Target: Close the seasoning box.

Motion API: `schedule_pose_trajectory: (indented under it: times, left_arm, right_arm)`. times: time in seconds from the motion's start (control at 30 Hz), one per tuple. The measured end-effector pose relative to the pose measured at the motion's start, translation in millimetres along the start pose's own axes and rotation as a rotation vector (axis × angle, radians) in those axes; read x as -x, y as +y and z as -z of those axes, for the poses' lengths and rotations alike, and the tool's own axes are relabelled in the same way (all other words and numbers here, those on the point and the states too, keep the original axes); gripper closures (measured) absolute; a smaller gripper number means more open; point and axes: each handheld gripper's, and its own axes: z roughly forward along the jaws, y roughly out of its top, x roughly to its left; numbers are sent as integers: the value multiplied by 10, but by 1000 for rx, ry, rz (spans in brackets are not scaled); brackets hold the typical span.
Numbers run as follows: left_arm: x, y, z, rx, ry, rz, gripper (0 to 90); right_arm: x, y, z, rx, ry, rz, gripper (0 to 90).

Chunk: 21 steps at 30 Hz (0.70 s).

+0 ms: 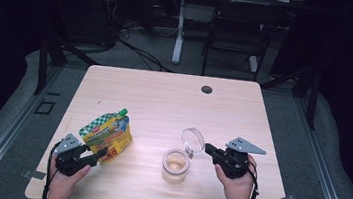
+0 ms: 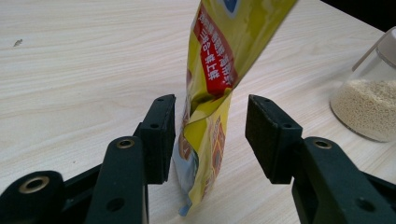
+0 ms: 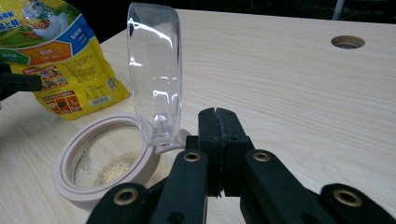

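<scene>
At nine o'clock on the surface (image 1: 164,98): soft, light pouch (image 1: 107,136), bottom edge between the left gripper (image 1: 99,155)'s parted jaws; right gripper (image 1: 209,149) closed beside the jar (image 1: 175,166)'s lid (image 1: 193,140).

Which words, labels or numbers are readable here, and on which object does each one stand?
Yellow pouch: red band with Chinese characters, too slanted and blurred to quote.
Pouch front: blue and orange labels and small print, too small to read.
Jar, clear lid: no text.
</scene>
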Motion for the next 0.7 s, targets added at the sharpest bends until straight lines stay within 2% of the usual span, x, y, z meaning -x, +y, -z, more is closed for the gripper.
schedule_pose_trajectory:
  times: [0.7]
  left_arm:
    - [-4,0,4,-6,2,-3,529]
  right_arm:
    - [-77,15,-31,-11,19,22,895]
